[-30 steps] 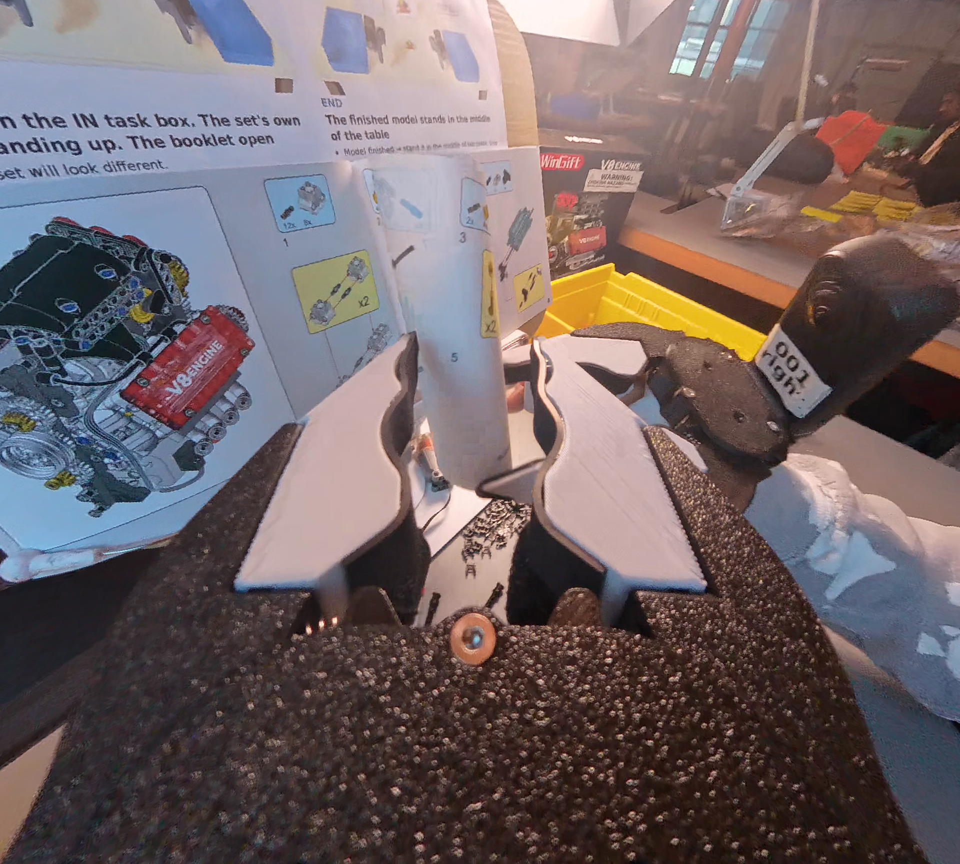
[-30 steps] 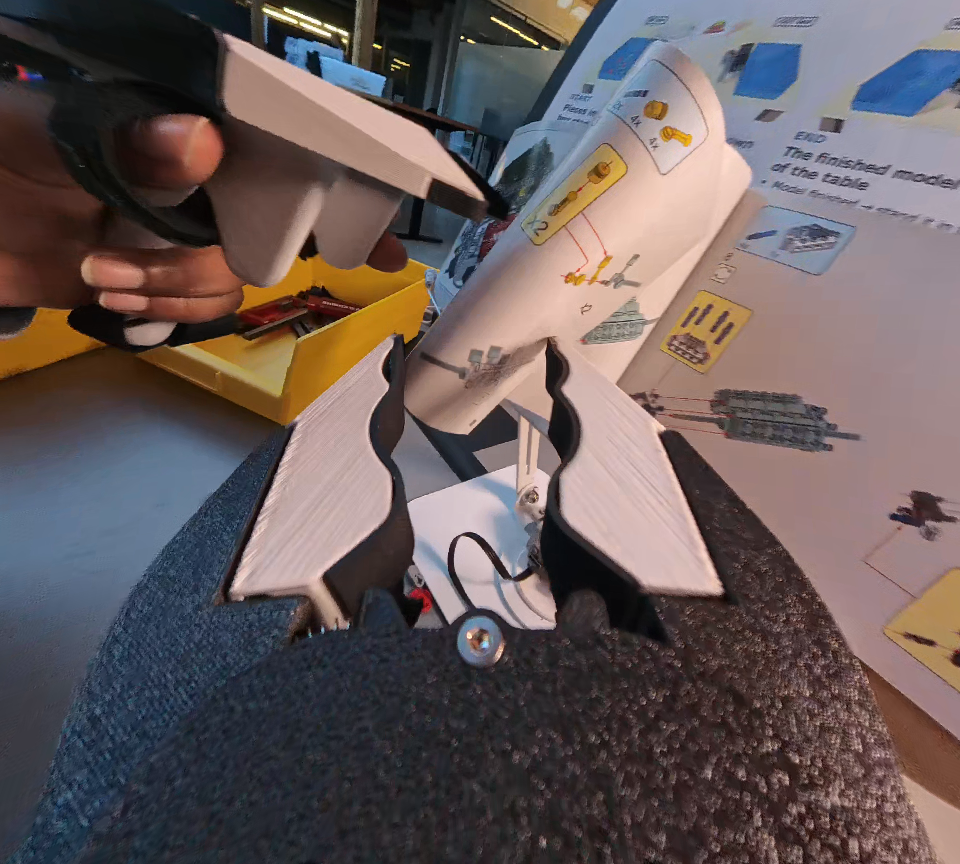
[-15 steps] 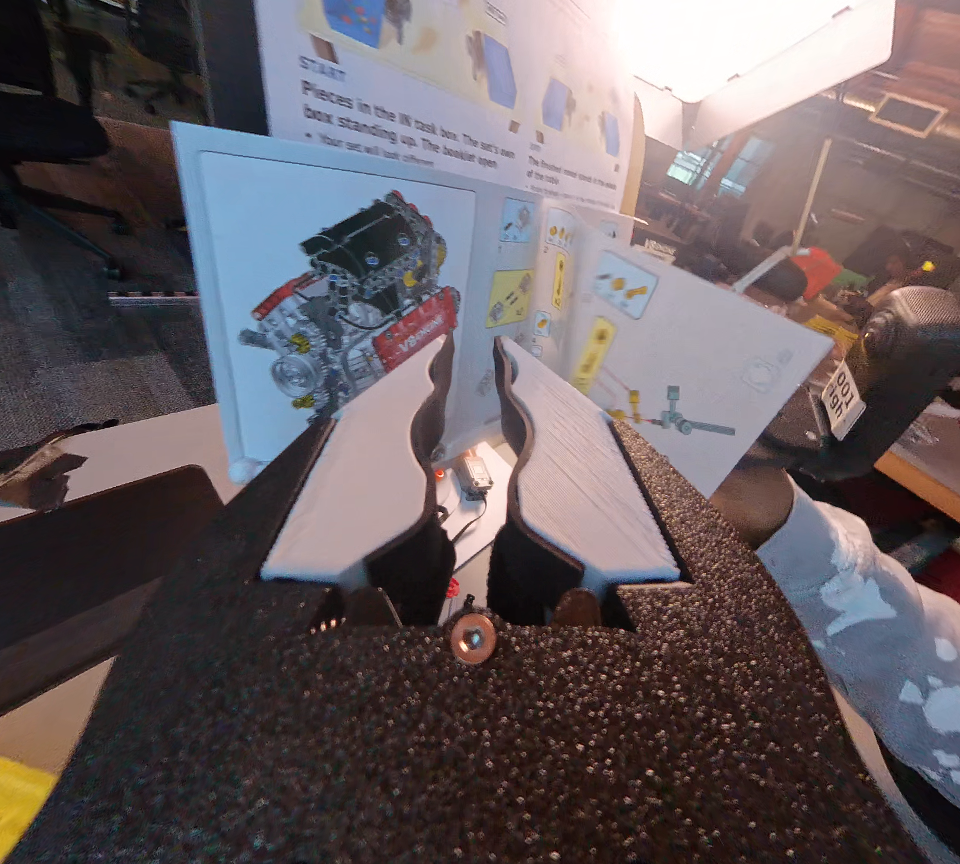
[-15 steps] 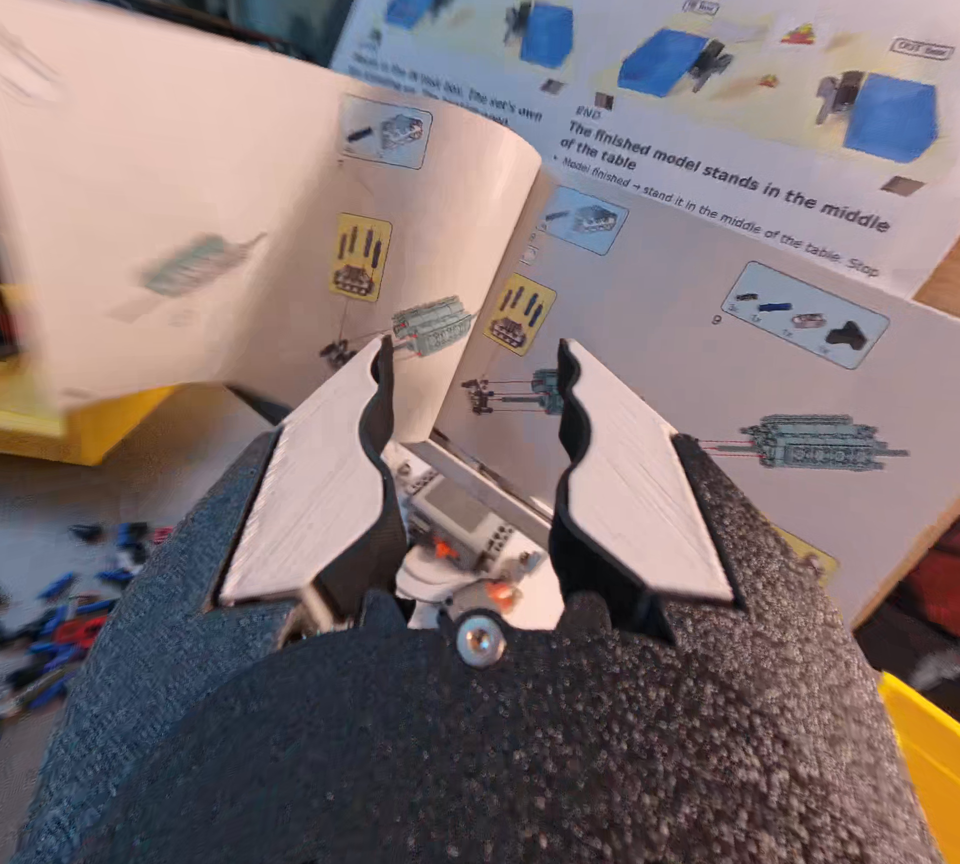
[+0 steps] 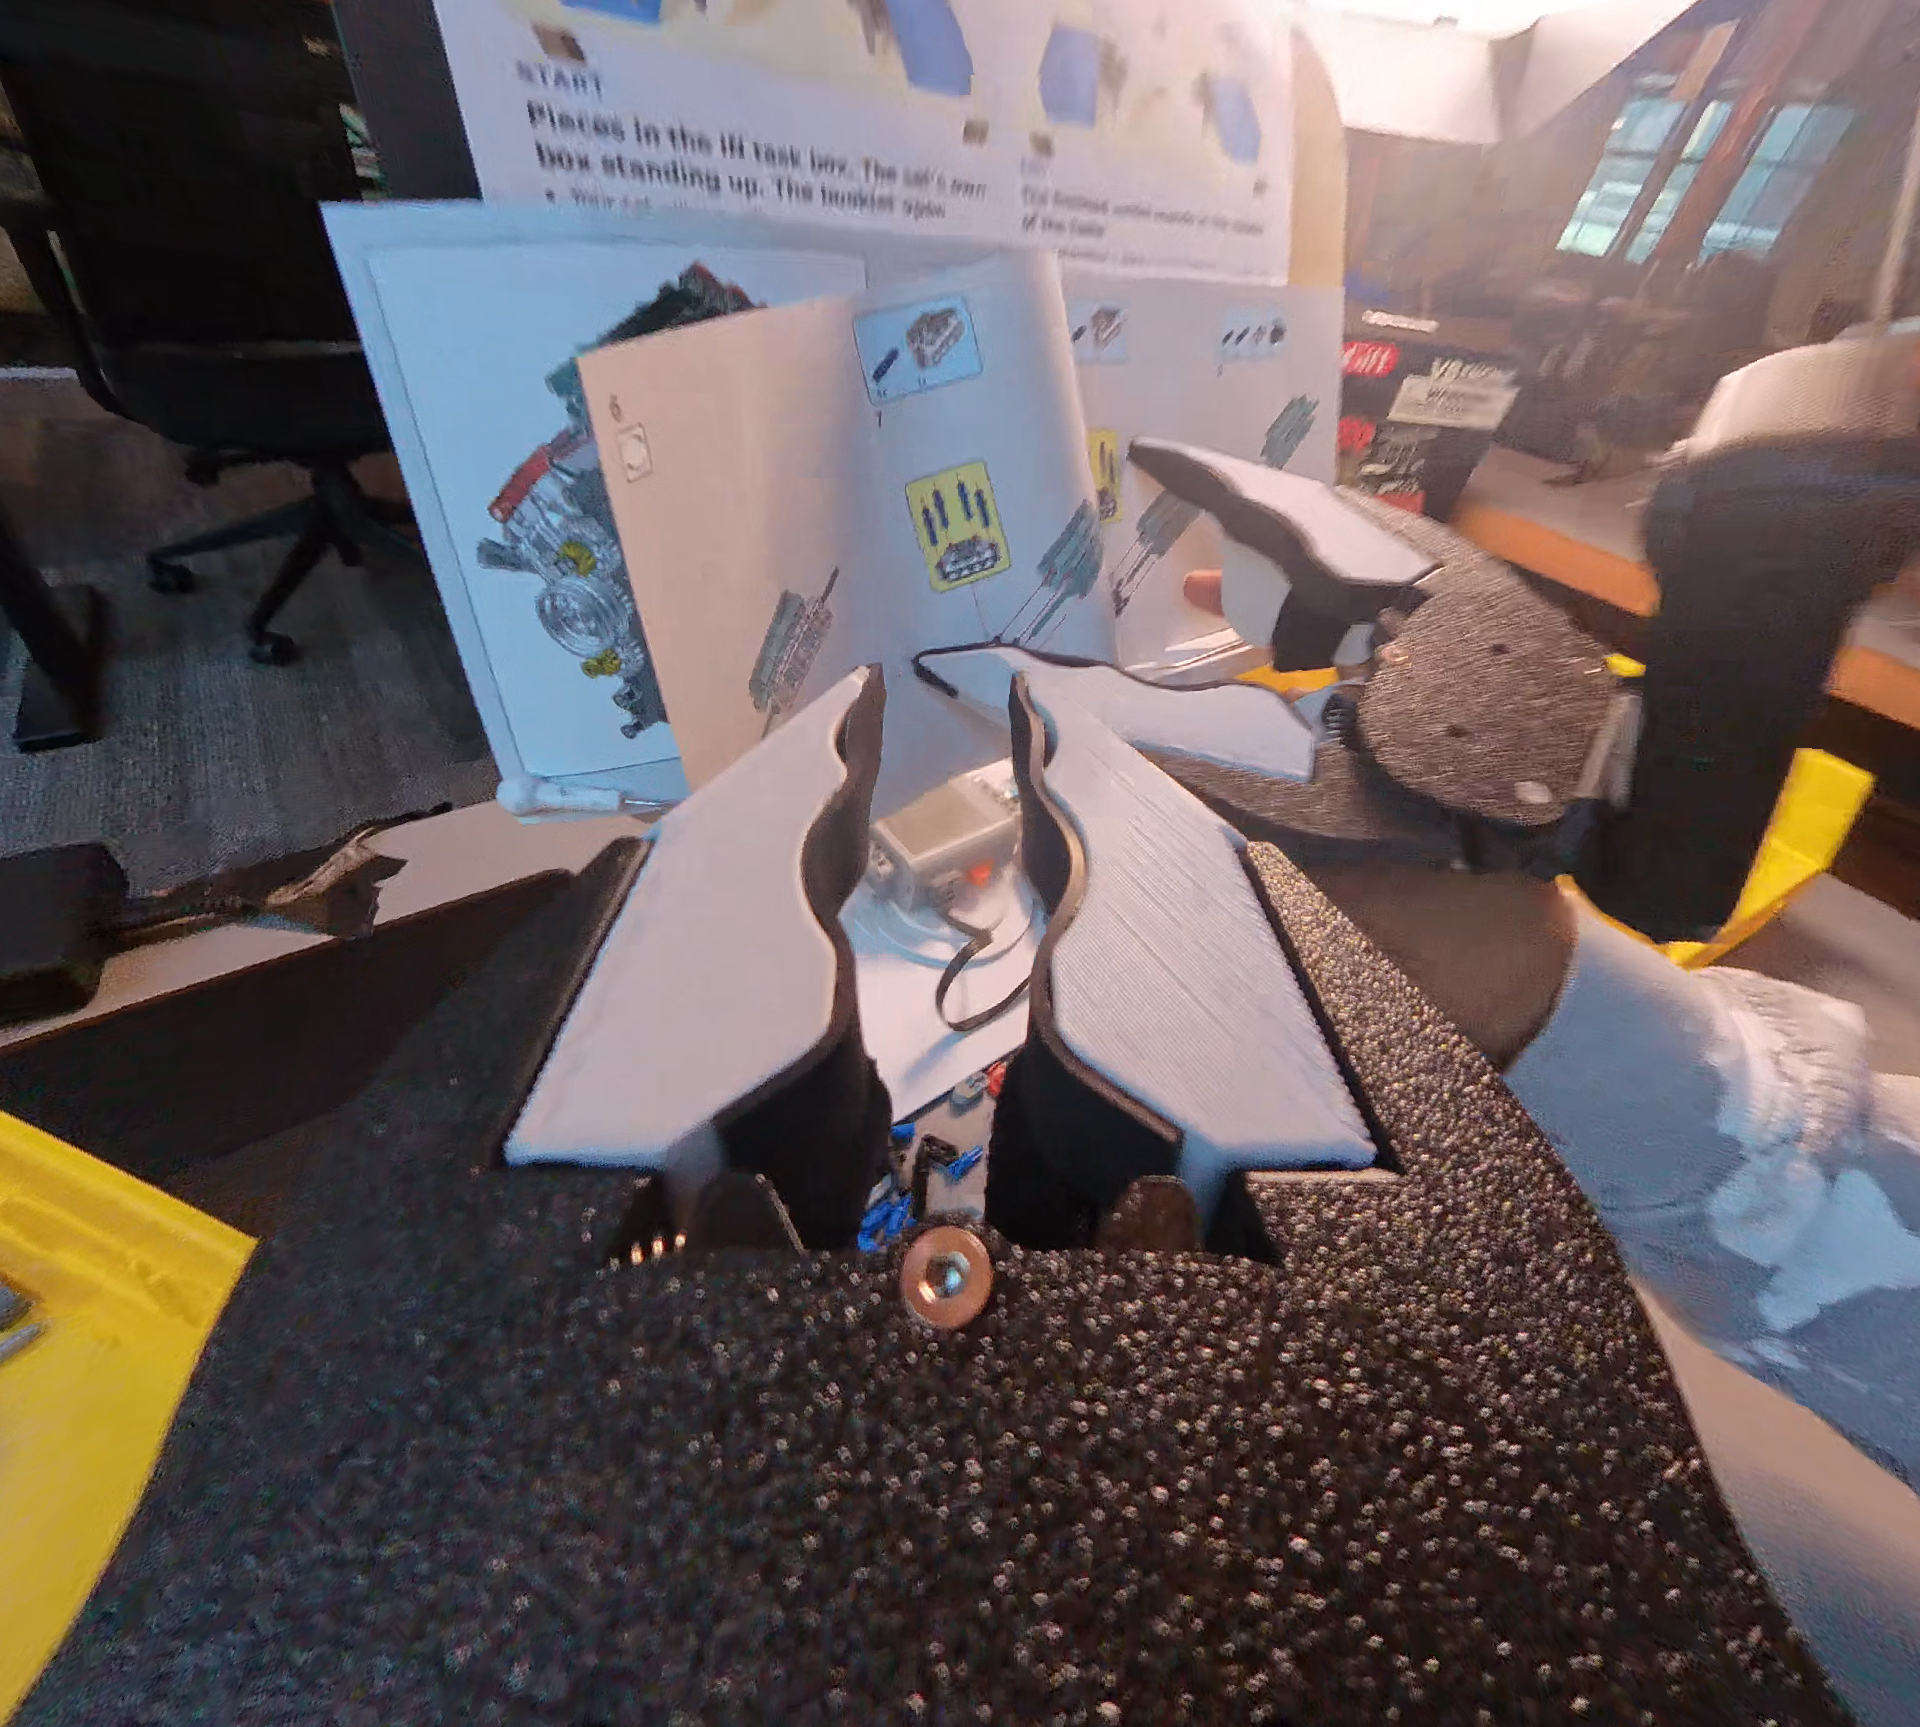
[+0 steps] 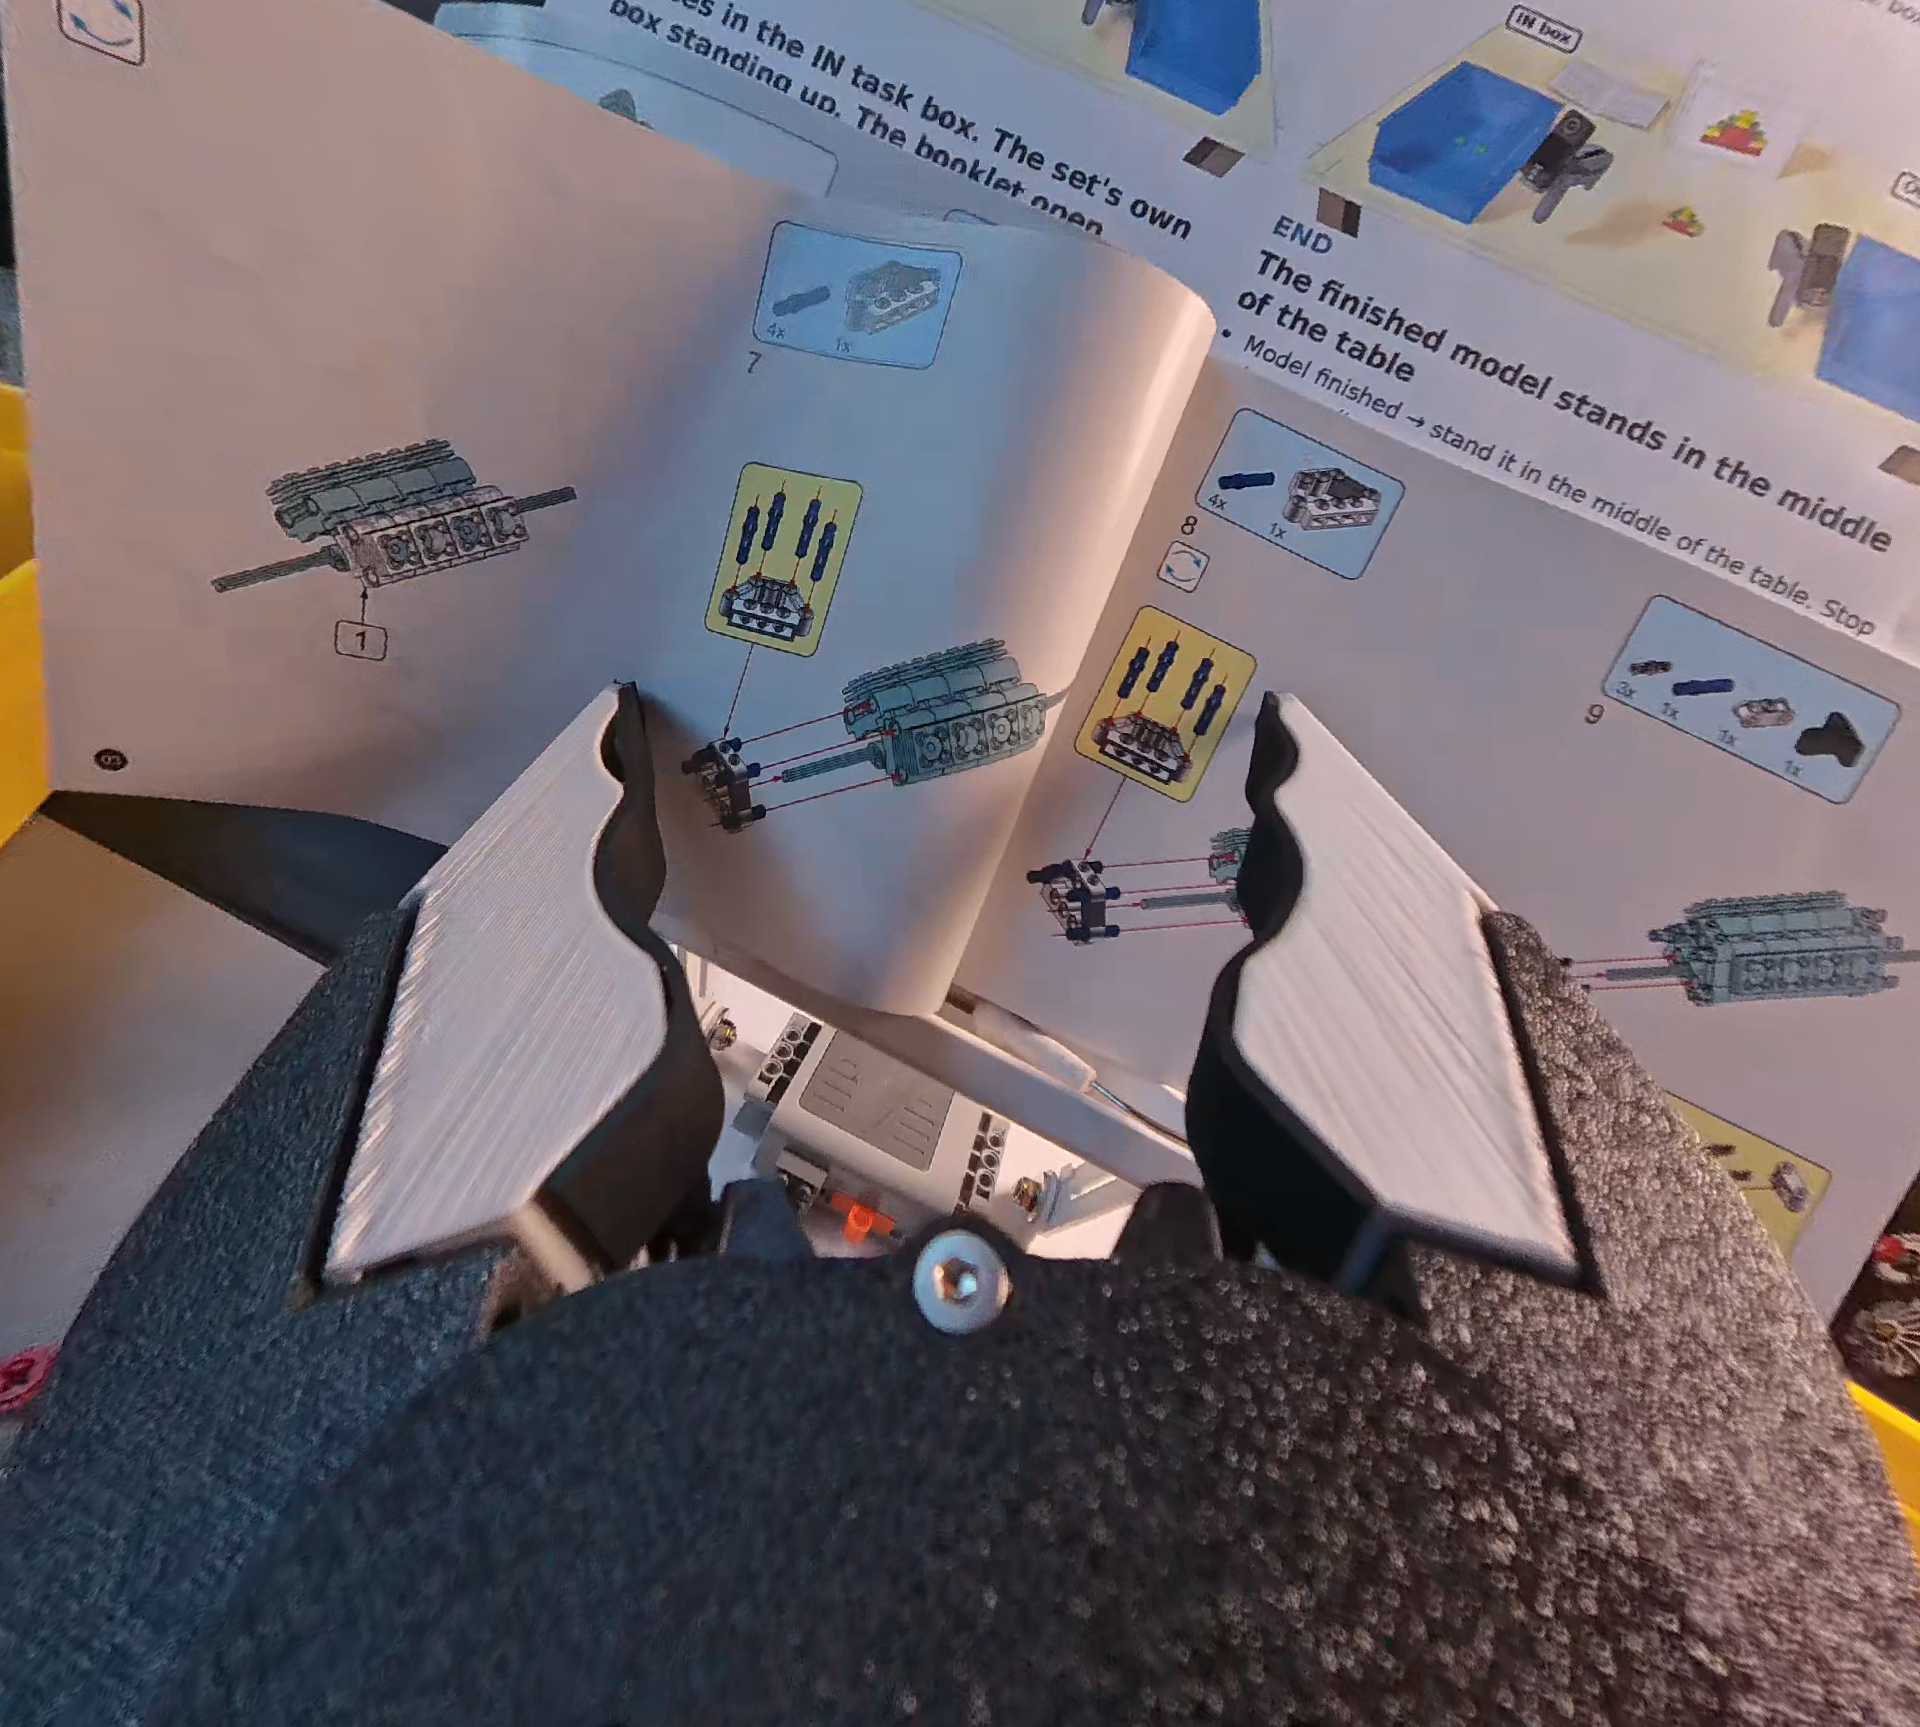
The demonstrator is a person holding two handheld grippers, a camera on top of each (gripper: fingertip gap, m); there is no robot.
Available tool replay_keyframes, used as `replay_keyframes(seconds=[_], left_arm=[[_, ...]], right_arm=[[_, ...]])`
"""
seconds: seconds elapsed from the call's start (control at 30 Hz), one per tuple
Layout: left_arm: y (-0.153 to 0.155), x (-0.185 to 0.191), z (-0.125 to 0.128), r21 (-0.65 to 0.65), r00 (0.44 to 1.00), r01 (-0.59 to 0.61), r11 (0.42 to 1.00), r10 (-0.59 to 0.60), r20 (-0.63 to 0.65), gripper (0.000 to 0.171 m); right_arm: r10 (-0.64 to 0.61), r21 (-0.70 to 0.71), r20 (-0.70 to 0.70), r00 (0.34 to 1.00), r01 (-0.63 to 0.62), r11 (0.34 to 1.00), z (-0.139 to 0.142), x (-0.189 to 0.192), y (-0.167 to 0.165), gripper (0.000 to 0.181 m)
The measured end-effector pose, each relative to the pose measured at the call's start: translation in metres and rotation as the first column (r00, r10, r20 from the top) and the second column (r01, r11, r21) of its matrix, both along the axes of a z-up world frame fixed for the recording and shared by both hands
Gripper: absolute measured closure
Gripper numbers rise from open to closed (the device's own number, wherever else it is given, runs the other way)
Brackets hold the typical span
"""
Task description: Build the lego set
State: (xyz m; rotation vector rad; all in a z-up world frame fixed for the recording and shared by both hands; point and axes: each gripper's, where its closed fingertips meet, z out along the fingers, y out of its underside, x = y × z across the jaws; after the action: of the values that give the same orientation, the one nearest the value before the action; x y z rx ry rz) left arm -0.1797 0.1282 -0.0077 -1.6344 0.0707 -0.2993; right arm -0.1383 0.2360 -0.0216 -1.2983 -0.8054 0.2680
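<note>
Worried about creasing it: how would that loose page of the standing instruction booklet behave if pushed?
The loose page curls near the spine, so it is probably thin and floppy, bending rather than resisting. The instruction booklet stands propped upright, so a firm push might tip it.

This looks like a big workshop or lab. There is a black office chair (image 5: 260,389) on grey carpet (image 5: 208,721), a long worktop (image 5: 1538,534) behind, tall windows (image 5: 1704,171), and yellow bins (image 5: 94,1345) for parts.

Two tongs (image 5: 948,706) (image 6: 940,721), one open booklet (image 6: 582,389), one instruction poster (image 6: 1351,67), one grey battery box (image 5: 940,841).
</note>
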Motion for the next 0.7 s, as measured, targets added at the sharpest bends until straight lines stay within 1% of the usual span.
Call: replay_keyframes(seconds=[0.1, 0.17, 0.23, 0.3, 0.37, 0.43, 0.5, 0.6, 0.7], left_arm=[[0.033, -0.017, -0.031, -0.098, 0.992, -0.094, 0.991, 0.085, -0.092, 0.151], [0.045, -0.030, -0.043, -0.123, 0.984, -0.141, 0.982, 0.125, -0.127, 0.154], [0.050, -0.040, -0.041, -0.104, 0.974, -0.183, 0.978, 0.166, -0.153, 0.156], [0.052, -0.050, -0.036, -0.076, 0.962, -0.224, 0.972, 0.208, -0.178, 0.156], [0.053, -0.058, -0.031, -0.055, 0.953, -0.248, 0.967, 0.234, -0.191, 0.158], [0.054, -0.065, -0.027, -0.035, 0.944, -0.272, 0.962, 0.259, -0.206, 0.160], [0.055, -0.068, -0.025, -0.031, 0.939, -0.276, 0.961, 0.263, -0.221, 0.161], [0.055, -0.069, -0.024, -0.031, 0.933, -0.280, 0.960, 0.264, -0.246, 0.162], [0.051, -0.068, -0.025, -0.039, 0.935, -0.275, 0.961, 0.257, -0.245, 0.156]], right_arm=[[0.018, -0.006, 0.009, 1.000, -0.018, 1.000, -0.001, 0.004, -0.002, 0.071], [0.052, -0.016, 0.002, 0.999, -0.052, 0.999, -0.001, 0.011, -0.004, 0.071], [0.078, -0.009, -0.017, 0.997, -0.078, 0.997, 0.001, 0.023, -0.005, 0.077], [0.104, 0.006, -0.051, 0.993, -0.104, 0.995, 0.004, 0.036, -0.006, 0.086], [0.072, 0.005, -0.051, 0.996, -0.071, 0.997, 0.000, 0.048, 0.001, 0.093], [0.032, -0.003, -0.026, 0.999, -0.032, 0.999, -0.010, 0.053, 0.008, 0.092], [0.014, -0.001, -0.035, 0.999, -0.014, 1.000, -0.014, 0.053, 0.009, 0.089], [-0.050, 0.026, -0.036, 0.998, 0.051, 0.998, -0.012, 0.051, 0.011, 0.081], [-0.067, 0.056, -0.028, 0.997, 0.068, 0.996, -0.007, 0.044, 0.008, 0.080]])
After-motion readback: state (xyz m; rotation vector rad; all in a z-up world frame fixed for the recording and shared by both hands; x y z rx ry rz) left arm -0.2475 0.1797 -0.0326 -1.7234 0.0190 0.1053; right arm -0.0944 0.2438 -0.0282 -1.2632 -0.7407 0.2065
